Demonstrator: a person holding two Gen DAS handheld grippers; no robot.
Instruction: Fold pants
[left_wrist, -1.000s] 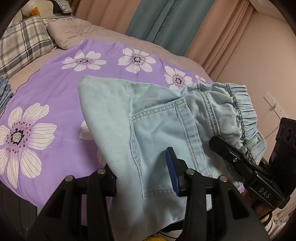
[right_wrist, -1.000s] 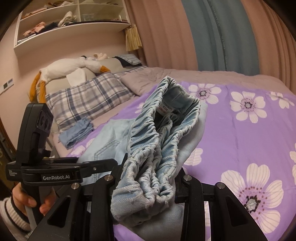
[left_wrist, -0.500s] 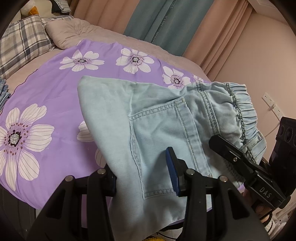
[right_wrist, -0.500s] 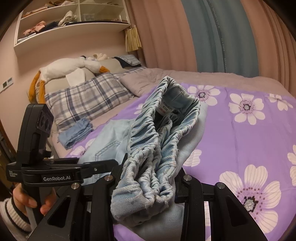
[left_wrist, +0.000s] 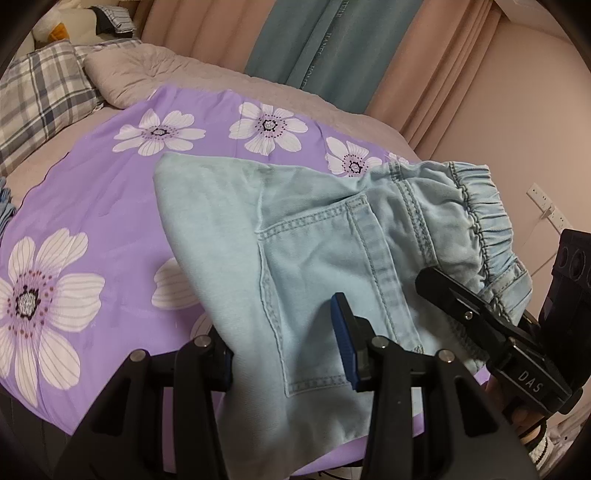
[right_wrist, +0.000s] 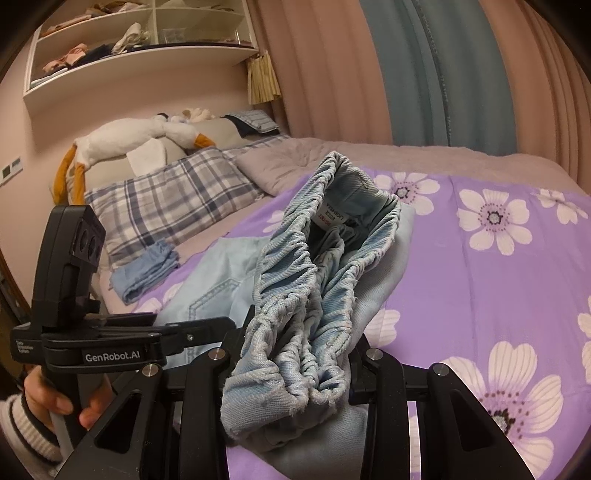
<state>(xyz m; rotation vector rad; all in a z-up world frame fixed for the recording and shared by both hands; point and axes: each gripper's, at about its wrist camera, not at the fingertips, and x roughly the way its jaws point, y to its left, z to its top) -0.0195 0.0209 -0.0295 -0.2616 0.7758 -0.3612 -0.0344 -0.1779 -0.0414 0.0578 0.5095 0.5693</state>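
Note:
Light blue denim pants lie folded on the purple flowered bedspread, back pocket up, elastic waistband at the right. My left gripper holds the pants' near edge, with cloth between its fingers. My right gripper is shut on the bunched elastic waistband and holds it raised above the bed. The right gripper also shows in the left wrist view at the waistband. The left gripper shows in the right wrist view at the left.
A plaid pillow and a plush goose lie at the bed's head. A small folded blue cloth lies near the pillow. Curtains hang behind the bed. The bed's edge is just below both grippers.
Both grippers keep their hold on the pants. The left view has shifted slightly over the bed; the pants look almost unmoved.

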